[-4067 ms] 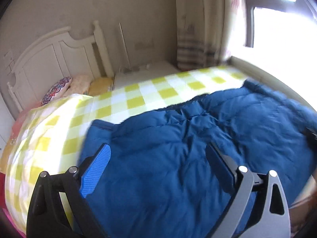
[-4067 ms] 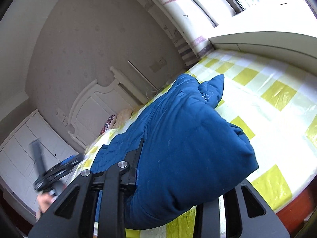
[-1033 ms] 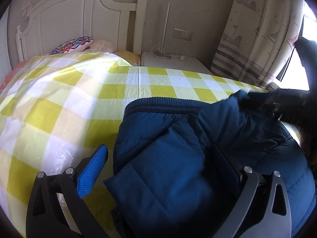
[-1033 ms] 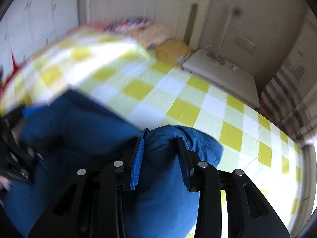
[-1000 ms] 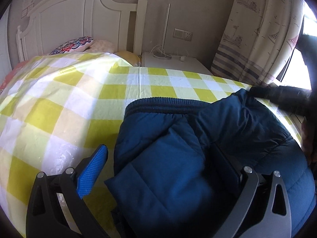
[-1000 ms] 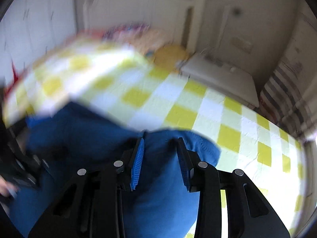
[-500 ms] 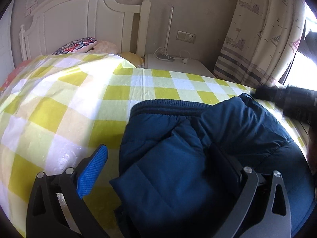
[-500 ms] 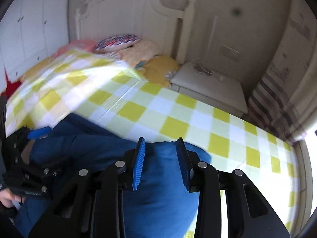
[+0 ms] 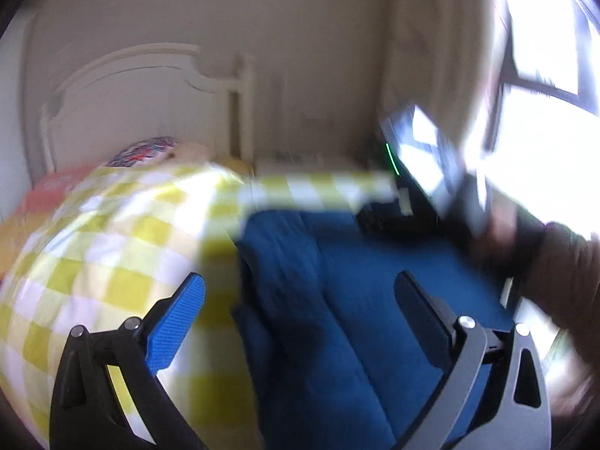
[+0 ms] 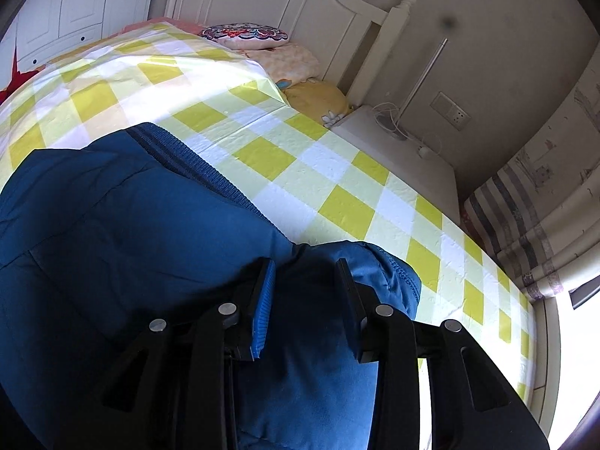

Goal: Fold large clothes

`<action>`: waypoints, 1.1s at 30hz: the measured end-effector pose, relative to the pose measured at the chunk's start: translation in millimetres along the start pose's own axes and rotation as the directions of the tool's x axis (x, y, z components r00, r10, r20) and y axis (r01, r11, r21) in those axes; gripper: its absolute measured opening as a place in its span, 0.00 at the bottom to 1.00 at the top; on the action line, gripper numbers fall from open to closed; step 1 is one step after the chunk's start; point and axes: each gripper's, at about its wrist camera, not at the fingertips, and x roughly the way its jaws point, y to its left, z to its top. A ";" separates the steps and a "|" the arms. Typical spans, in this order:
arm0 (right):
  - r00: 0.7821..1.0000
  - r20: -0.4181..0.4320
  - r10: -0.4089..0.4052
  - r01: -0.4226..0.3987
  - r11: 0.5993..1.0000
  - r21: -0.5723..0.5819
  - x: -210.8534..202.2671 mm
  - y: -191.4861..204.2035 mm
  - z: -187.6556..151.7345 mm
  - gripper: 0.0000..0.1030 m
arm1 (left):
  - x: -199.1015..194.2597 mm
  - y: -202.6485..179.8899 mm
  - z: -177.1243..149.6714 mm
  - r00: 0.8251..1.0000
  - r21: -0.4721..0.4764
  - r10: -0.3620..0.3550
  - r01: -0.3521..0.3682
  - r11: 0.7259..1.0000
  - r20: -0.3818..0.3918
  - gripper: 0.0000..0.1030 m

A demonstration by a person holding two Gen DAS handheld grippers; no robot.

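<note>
Left claw (image 9: 296,311) has lifted, spread; right claw (image 10: 305,292) pinches blue jacket (image 10: 112,232) on checkered bedspread (image 10: 300,172).

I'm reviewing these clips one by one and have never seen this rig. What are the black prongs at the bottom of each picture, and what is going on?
No robot here: a person holds a two-finger gripper in each hand, each with a fisheye camera looking along its fingers. The left wrist view is blurred; the left gripper stands wide open over the blue padded jacket. In the right wrist view, the right gripper is closed on a thick fold of that jacket, which lies on a bed with a yellow checked cover. Behind are a white headboard and a nightstand.
</note>
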 end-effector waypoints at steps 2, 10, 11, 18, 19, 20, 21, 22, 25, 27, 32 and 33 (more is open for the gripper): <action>1.000 -0.006 0.004 -0.004 1.000 -0.010 -2.0 -0.1 1.1 0.34 | 17.2 -12.3 -33.3 0.999 0.000 0.029 -0.029 1.000 -0.026 0.98; 0.976 0.101 0.193 -0.184 0.978 -0.094 -69.3 42.6 37.9 0.34 | 10.9 -1.6 -57.9 1.000 -0.101 -0.008 0.005 0.995 -0.025 0.98; 0.969 0.109 0.223 -0.207 0.968 -0.140 -74.0 56.1 39.6 0.34 | 11.1 -0.8 -58.6 1.000 -0.104 -0.010 0.007 0.995 -0.024 0.98; 0.979 -0.119 0.163 -0.195 0.916 -0.350 -10.2 137.6 40.4 0.34 | 9.5 2.7 -64.5 1.000 -0.128 0.007 -0.008 0.992 -0.014 0.98; 0.975 -0.136 0.175 -0.212 0.916 -0.341 -7.6 136.1 42.2 0.34 | 9.6 4.0 -65.4 1.000 -0.137 0.001 -0.003 0.991 -0.014 0.98; 0.972 -0.142 0.186 -0.224 0.917 -0.331 -5.9 134.4 42.1 0.34 | 9.3 4.1 -66.5 1.000 -0.145 -0.001 -0.001 0.989 -0.013 0.98; 0.973 -0.137 0.188 -0.223 0.918 -0.329 -5.9 133.6 41.0 0.34 | 8.2 2.5 -67.1 1.000 -0.146 -0.002 0.000 0.989 -0.012 0.98; 0.975 -0.122 0.187 -0.217 0.919 -0.329 -7.3 133.1 39.1 0.34 | 8.0 2.5 -68.0 1.000 -0.145 -0.004 0.002 0.989 -0.011 0.98; 0.974 -0.074 0.216 -0.228 0.930 -0.289 -20.1 123.6 35.3 0.34 | 13.6 9.6 -67.3 0.999 -0.155 -0.026 0.022 0.988 -0.021 0.98; 0.963 -0.051 0.264 -0.269 0.934 -0.234 -36.8 111.6 34.5 0.34 | 11.8 15.0 -69.6 0.999 -0.157 -0.027 0.024 0.987 -0.022 0.98; 0.957 0.124 0.261 -0.239 0.956 -0.171 -115.8 69.9 -3.1 0.37 | 9.7 11.5 -72.5 0.999 -0.166 -0.036 0.032 0.986 -0.023 0.98; 0.956 0.154 0.249 -0.226 0.962 -0.153 -130.0 60.9 -18.6 0.37 | 9.2 11.7 -73.0 0.999 -0.166 -0.036 0.032 0.986 -0.021 0.98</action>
